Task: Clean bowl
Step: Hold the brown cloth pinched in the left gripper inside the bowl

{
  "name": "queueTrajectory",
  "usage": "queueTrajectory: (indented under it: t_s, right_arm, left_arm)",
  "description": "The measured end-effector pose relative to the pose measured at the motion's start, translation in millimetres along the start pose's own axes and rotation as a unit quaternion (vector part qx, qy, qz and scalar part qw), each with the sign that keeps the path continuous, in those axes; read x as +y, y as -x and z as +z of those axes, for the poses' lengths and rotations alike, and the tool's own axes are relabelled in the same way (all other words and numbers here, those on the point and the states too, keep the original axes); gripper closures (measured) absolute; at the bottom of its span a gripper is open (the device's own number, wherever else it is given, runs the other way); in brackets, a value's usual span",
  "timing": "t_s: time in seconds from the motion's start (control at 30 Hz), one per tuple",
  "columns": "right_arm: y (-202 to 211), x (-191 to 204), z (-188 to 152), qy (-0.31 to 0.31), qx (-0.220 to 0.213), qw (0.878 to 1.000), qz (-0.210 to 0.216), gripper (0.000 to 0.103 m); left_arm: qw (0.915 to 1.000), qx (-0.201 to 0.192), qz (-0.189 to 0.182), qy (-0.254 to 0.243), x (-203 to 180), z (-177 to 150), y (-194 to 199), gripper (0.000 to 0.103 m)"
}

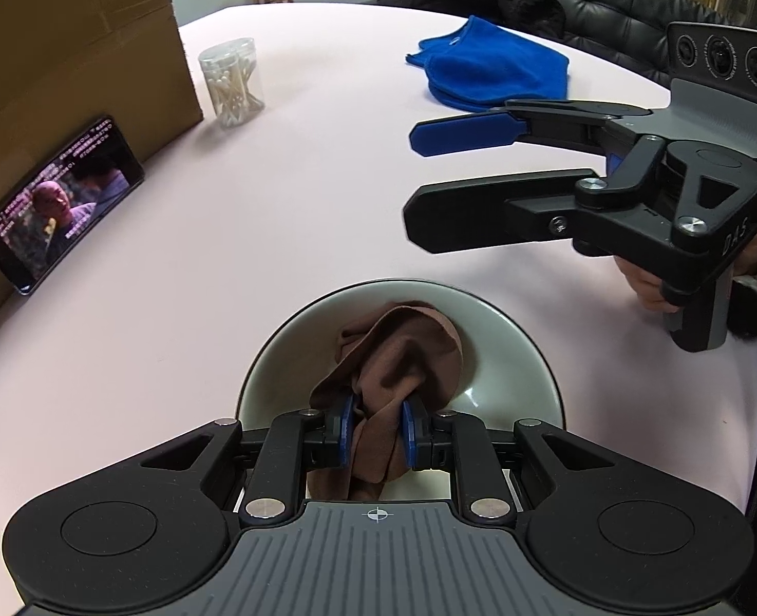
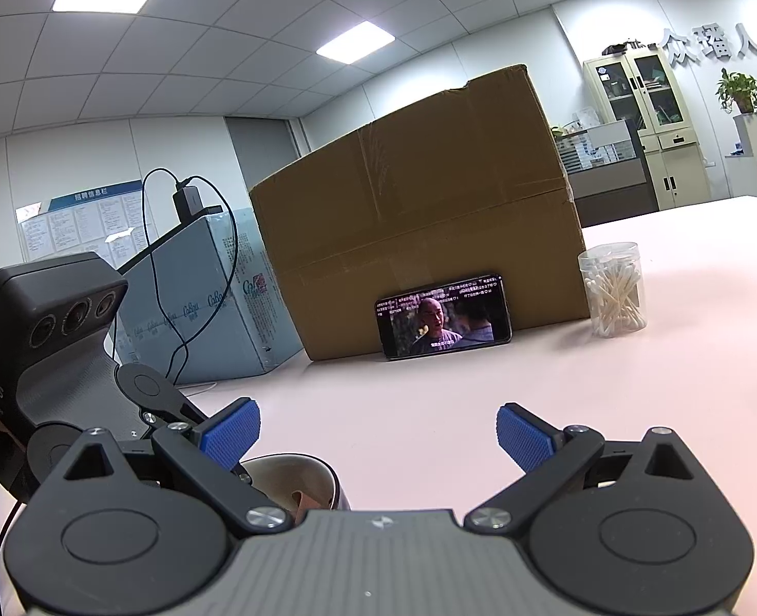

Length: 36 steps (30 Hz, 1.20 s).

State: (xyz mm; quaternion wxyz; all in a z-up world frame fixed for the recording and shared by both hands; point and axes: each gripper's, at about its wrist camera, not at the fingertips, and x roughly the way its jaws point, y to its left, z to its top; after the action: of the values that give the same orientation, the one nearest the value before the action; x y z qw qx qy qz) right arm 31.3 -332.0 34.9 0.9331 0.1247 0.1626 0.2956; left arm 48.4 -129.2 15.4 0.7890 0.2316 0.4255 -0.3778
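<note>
A pale pink table (image 1: 296, 215) filled the left wrist view, and a bowl (image 1: 512, 339) stood on it near its front edge. Everything here is placed from that bowl.

The step in hand looked like wiping the inside of the bowl. The left gripper (image 1: 377, 428) pointed steeply down into it, its blue pads clamped tight on a bunched brown cloth (image 1: 404, 354). To wipe well, the cloth would need pressing against the inner wall and sweeping round the whole curve, since it covered only the middle and far side. The bowl had nothing steadying it, so it could slide; bracing its rim would help.

The right gripper (image 1: 412, 174) hung beyond the bowl and to its right, above the table, jaws spread wide and empty.

The bowl was round and shallow, pale grey-white inside with a thin dark rim. Any dirt was too small to make out.

Farther off, a cardboard box (image 1: 70, 51) stood beyond and left of the bowl, then a blue cloth (image 1: 491, 69) beyond and right, a phone (image 1: 60, 205) leaning on the box, and a clear jar of cotton swabs (image 1: 232, 83).
</note>
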Motion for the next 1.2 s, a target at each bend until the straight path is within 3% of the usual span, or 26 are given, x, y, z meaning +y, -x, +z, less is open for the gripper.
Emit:
queueTrajectory:
  t_s: [0.6,1.2]
  right_arm:
    - [0.1,0.8,-1.5,-0.001,0.002,1.0,-0.001,0.003]
    - [-2.3,-0.7,-1.1,-0.003,0.002,1.0,-0.002,0.003]
  left_arm:
    - [0.9994,-0.014,0.024,-0.018,-12.1,-2.2,0.1,0.085]
    - [0.9965,-0.03,0.077,0.0,-12.0,-11.4,4.9,0.087]
